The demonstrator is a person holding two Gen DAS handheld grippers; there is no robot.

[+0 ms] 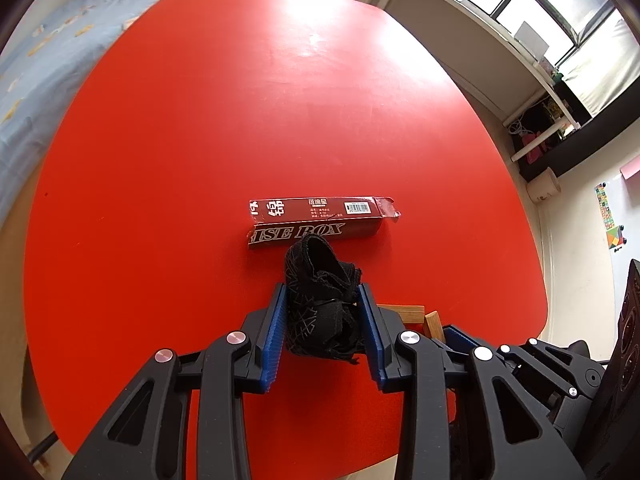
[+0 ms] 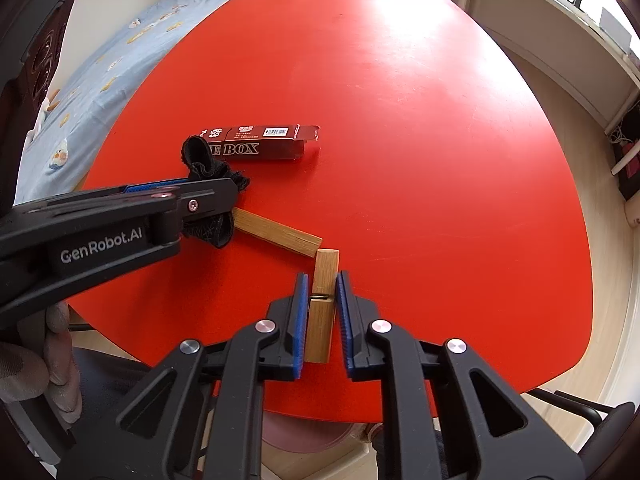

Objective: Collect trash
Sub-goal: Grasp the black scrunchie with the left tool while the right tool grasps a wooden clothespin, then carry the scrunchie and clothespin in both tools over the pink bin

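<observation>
Only my right view shows my right gripper (image 2: 322,280) clamping a wooden block (image 2: 321,312). My left gripper (image 1: 323,292) pinches a black cloth (image 1: 320,304); the red table (image 1: 200,120) lies bare toward the frame's top, past the box (image 1: 316,218).

The table (image 1: 200,120) has a smooth, glossy red surface. The box (image 1: 320,218) is printed cardboard with a slight sheen and a torn end flap. The black cloth (image 1: 320,312) is matt, with frayed edges. The two blocks (image 2: 320,300) are bare, light wood.
</observation>
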